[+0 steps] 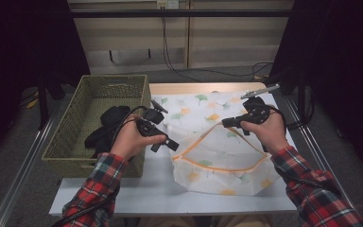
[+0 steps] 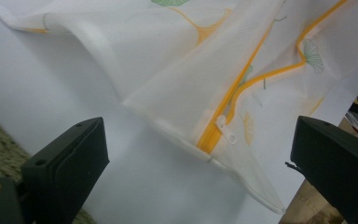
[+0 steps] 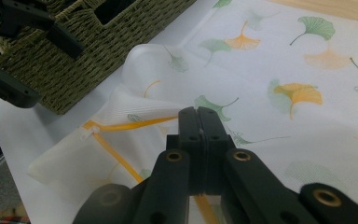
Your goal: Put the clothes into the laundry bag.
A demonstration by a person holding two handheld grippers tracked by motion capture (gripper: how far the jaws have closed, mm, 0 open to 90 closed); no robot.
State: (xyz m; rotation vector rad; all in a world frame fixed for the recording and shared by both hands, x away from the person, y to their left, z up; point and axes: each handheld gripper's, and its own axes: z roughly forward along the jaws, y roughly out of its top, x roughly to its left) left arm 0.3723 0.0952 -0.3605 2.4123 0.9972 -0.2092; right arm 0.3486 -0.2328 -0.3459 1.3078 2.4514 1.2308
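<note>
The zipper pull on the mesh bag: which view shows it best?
The left gripper view: the white zipper pull sits close and sharp at the end of the orange zipper, at a corner of the mesh bag. The right gripper view shows it smaller, farther off. In the high view it is too small to make out.

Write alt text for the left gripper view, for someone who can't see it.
A white mesh laundry bag with ginkgo leaf prints and an orange zipper lies on a white tabletop, its white zipper pull near the closest corner. The left tool has its two black jaws wide open in the foreground, framing that corner without touching it.
</note>
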